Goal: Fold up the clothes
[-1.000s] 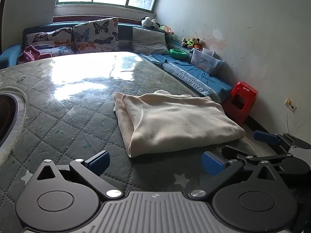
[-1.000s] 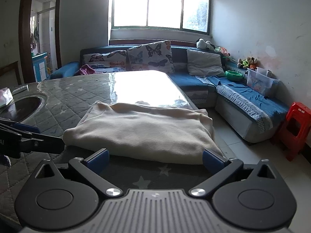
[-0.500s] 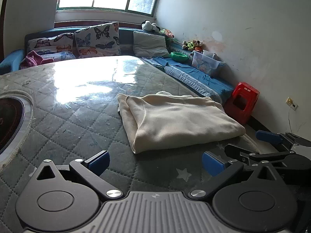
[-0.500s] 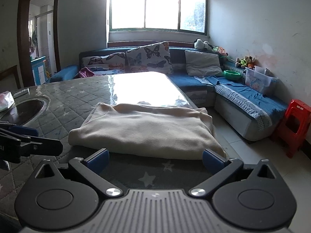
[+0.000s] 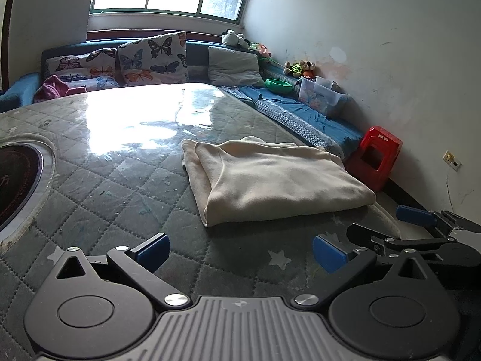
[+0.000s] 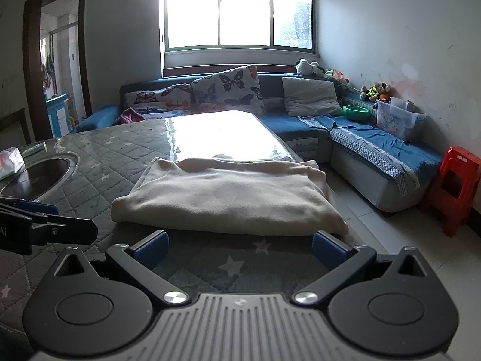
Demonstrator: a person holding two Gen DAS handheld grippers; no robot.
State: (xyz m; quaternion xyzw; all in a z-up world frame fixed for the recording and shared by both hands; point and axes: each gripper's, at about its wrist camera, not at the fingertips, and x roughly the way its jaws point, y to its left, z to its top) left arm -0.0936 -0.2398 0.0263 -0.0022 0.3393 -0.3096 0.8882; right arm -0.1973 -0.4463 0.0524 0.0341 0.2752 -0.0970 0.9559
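A cream garment [image 5: 270, 177] lies folded into a thick rectangle on the quilted grey table [image 5: 120, 186], near its right edge. My left gripper [image 5: 240, 251] hovers open over the table, short of the garment's near left corner, nothing between its blue pads. In the right wrist view the same garment [image 6: 228, 195] sits straight ahead, and my right gripper [image 6: 239, 246] stands open just in front of its near edge, holding nothing. The right gripper also shows at the right of the left wrist view [image 5: 421, 228]; the left gripper's fingers [image 6: 45, 222] show at the left of the right wrist view.
A round dark inset [image 5: 15, 180] sits in the table at the left. A blue corner sofa [image 6: 375, 147] with butterfly cushions, a plastic box [image 6: 396, 118] and a green bowl runs behind and right. A red stool [image 6: 457, 186] stands on the floor beside the wall.
Both grippers have drawn back a little from the folded garment and risen, staying open. The garment has not moved.
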